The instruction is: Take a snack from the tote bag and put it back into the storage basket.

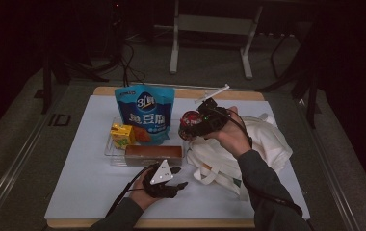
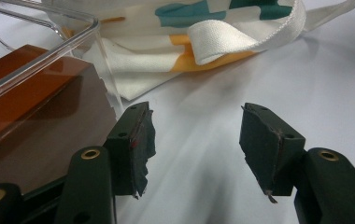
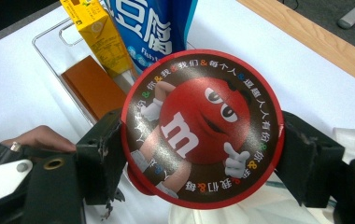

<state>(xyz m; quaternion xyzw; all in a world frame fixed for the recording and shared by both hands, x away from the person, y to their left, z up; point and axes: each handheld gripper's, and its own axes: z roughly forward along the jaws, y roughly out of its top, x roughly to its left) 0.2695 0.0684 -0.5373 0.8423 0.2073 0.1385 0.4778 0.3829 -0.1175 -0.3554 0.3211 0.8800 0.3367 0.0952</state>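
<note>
Right gripper (image 3: 201,154) clenched on round red candy tin (image 3: 202,127) at frame centre, pads across its rim: stiff, light, likely slick on the glossy lid, best held edgewise; left gripper (image 2: 192,154) parted, empty, low.

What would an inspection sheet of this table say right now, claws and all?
Surface: white sheet over a wooden table, dim room.
Job's things: round red candy tin held up over the table; cloth tote bag lying beside the tray.
Clutter: clear tray holding a blue snack pouch, a yellow drink carton and a brown box.
Grippers: right claw shut on the tin's sides; left claw open, nothing between its jaws, low over the sheet near the tray's corner.
Cables: one black cable trails from each claw along the forearm.
Surroundings: grey floor, metal stand legs and loose wires behind the table.
</note>
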